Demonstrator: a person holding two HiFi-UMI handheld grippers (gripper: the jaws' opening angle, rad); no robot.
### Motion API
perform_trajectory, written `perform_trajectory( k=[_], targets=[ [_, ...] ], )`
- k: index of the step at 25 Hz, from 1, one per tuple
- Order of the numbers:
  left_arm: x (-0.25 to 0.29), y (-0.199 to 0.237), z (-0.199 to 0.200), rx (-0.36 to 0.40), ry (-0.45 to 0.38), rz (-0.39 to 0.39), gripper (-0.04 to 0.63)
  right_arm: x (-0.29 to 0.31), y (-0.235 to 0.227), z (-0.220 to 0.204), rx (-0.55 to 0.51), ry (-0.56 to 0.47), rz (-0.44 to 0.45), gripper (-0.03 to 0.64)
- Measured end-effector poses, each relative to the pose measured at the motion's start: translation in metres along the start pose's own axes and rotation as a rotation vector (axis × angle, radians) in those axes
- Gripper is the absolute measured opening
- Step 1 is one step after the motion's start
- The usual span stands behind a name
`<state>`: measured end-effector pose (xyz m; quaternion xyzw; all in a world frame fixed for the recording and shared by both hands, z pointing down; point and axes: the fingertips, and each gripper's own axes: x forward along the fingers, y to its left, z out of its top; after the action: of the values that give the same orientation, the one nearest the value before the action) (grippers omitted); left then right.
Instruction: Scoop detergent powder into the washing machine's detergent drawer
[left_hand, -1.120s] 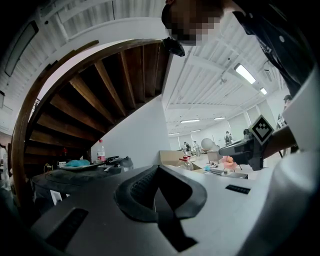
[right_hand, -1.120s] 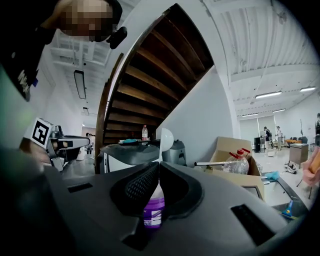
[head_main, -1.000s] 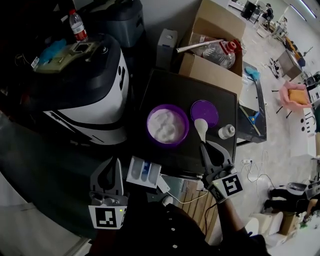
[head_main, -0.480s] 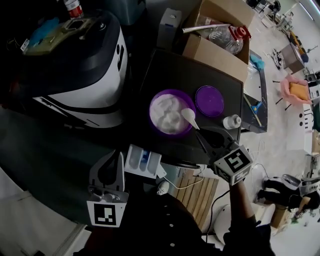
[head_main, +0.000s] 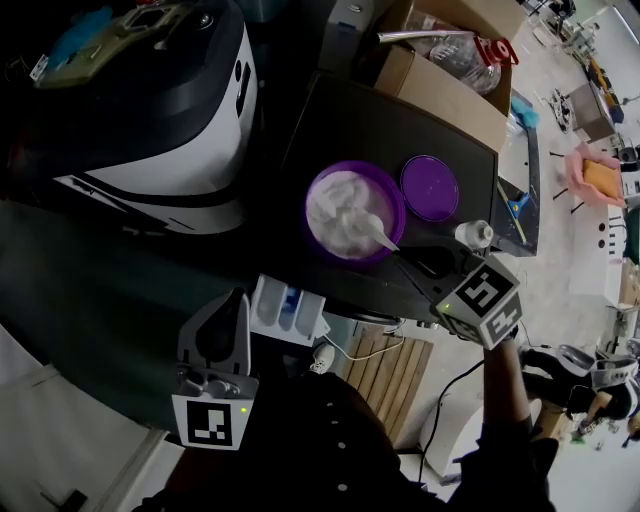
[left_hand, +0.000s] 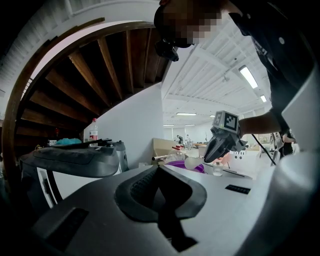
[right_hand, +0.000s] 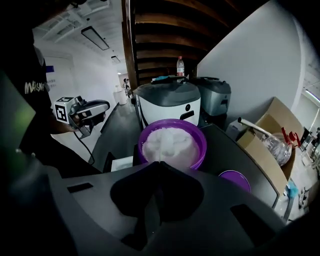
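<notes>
One detergent drawer (head_main: 287, 312), compartments distinct in head view alone.

bowl (head_main: 311, 205) purple | powder (head_main: 345, 212) white | lid (head_main: 430, 187) purple | spoon (head_main: 380, 238) white | drawer (head_main: 268, 316) white, blue patch inside | table (head_main: 400, 125) black | washer (head_main: 190, 160) white body, black top and stripe | box (head_main: 445, 88) tan | left gripper (head_main: 236, 300) grey, cube black-and-white squares | right gripper (head_main: 405, 258) dark, cube likewise
</notes>
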<state>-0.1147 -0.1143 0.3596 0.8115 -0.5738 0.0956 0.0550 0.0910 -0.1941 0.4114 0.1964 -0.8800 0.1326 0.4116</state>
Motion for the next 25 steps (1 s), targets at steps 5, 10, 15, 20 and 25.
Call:
perform_trajectory(
  k=[5,10,15,20,25],
  targets=[
    [0.003,0.001,-0.006,-0.004,0.015,-0.005,0.008,0.002,0.005,0.000,0.003,0.082,0.065,0.032],
    [0.007,0.001,-0.011,-0.012,0.024,-0.010,0.008,0.005,0.002,0.003,-0.033,0.150,0.078,0.032],
    [0.009,0.002,-0.014,-0.020,0.029,-0.015,0.008,0.009,0.005,-0.004,-0.103,0.274,0.125,0.032],
    [0.011,0.004,-0.017,-0.034,0.038,-0.012,0.008,0.012,0.008,-0.007,-0.147,0.348,0.211,0.032],
    [0.011,0.005,-0.017,-0.032,0.044,-0.013,0.008,0.017,0.006,-0.012,-0.119,0.373,0.302,0.032]
  ],
)
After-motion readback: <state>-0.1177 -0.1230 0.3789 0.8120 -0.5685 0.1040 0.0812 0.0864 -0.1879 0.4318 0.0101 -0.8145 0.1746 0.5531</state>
